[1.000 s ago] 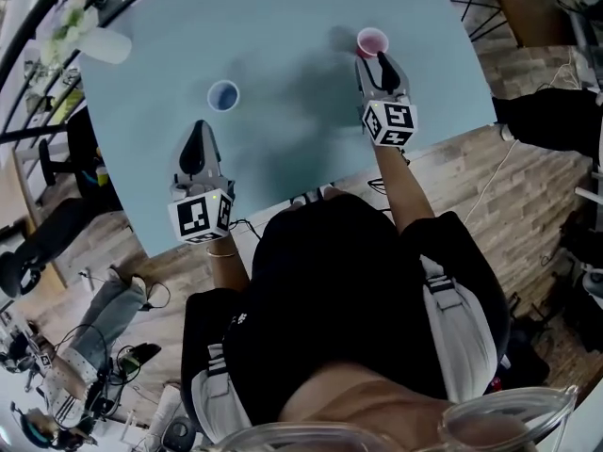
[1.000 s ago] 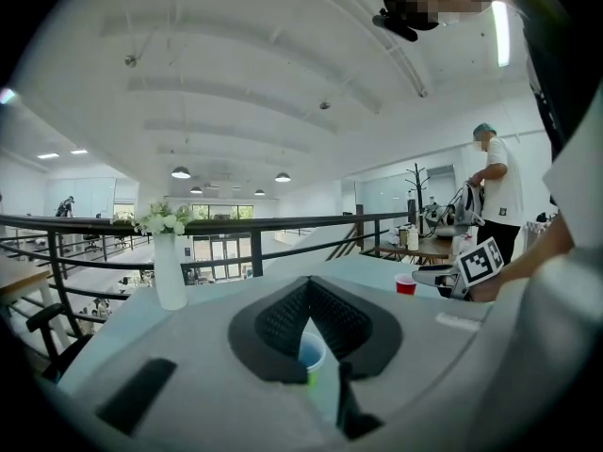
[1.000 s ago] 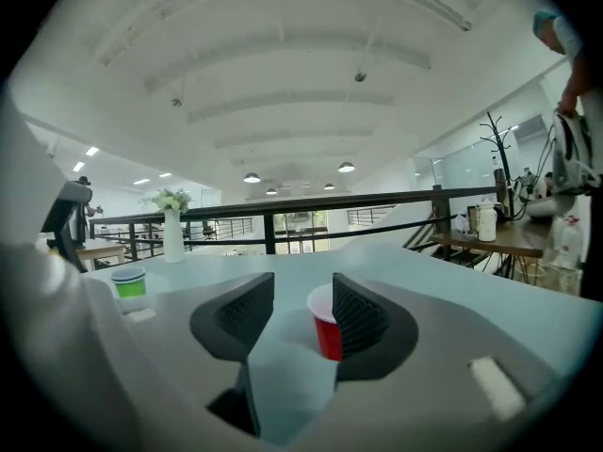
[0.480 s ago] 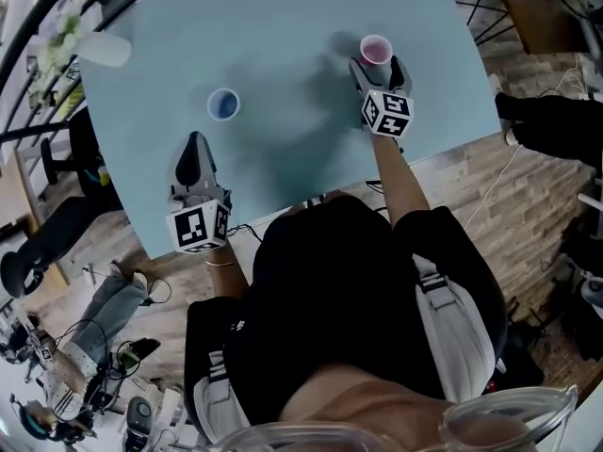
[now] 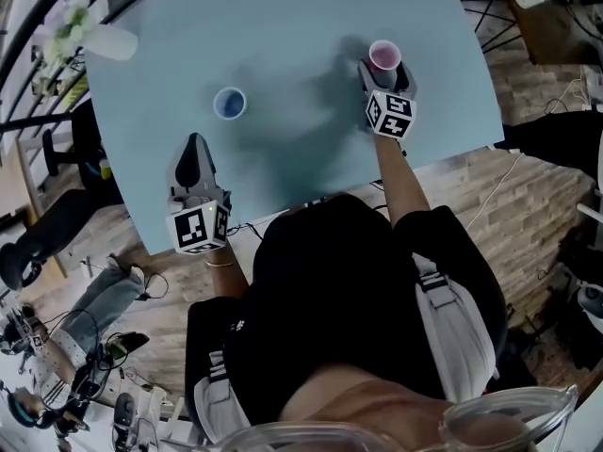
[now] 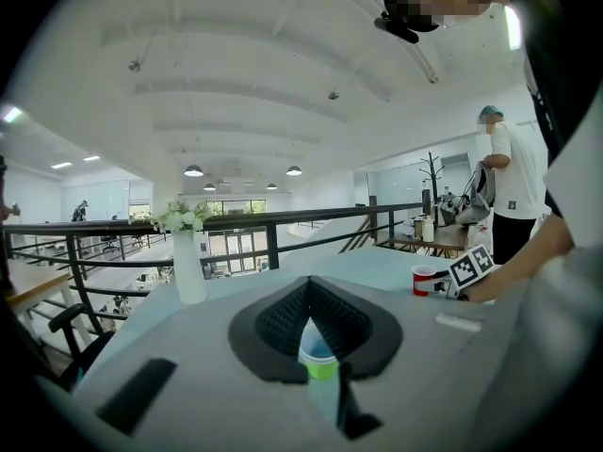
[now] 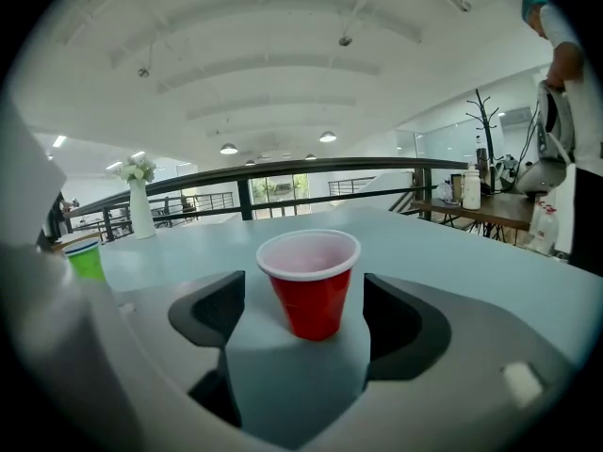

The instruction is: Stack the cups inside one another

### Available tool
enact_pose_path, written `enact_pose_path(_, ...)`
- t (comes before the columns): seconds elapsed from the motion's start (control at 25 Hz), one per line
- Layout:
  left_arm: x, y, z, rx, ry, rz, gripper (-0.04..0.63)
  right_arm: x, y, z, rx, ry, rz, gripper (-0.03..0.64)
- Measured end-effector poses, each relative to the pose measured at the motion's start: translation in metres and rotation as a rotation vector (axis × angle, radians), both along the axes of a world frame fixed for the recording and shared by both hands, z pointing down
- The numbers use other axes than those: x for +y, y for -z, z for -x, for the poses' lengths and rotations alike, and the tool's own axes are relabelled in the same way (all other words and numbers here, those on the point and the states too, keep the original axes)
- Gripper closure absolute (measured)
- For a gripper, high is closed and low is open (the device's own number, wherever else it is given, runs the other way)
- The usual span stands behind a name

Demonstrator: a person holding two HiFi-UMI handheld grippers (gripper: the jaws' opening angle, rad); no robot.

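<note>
Red cup [image 7: 311, 290] near the tabletop's right edge looks like smooth plastic with a slight sheen, white inside. Tabletop [image 5: 283, 26] is smooth and matt. Left gripper [image 6: 310, 299] pads [image 6: 278, 320] are ribbed matt black. Floor [image 5: 471, 172] looks like wood planks.

A pale blue rectangular desk [image 5: 283, 17] spreads under the left claw [image 5: 194, 145] and the right claw [image 5: 385, 68]. A tall white vase of white flowers [image 5: 105, 43] stands at its far corner, well beyond the left claw. A black metal railing [image 6: 273, 222] runs behind it. A light wooden plank floor [image 5: 471, 182] lies off the desk edge, behind and to the right of the right claw. A person in a white shirt [image 6: 507, 182] stands far off to the left claw's right.
</note>
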State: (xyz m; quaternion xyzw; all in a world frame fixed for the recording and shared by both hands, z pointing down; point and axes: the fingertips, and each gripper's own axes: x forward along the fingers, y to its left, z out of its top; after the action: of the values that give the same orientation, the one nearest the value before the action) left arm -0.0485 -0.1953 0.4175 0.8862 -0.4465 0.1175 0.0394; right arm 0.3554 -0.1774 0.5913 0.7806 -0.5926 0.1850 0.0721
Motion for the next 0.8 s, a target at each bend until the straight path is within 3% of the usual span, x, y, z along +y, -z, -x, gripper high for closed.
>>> enact_pose_path(0.32,-0.004,0.003,0.005,-0.005,0.005,-0.004,0.601,-0.007,0.001,0.005,0.026,0.013,0.021,0.35)
enact_pose_path(0.8,-0.002,0.006,0.015,0.001,0.031,-0.017,0.601,-0.008,0.011,0.012,0.036,0.036,0.0,0.351)
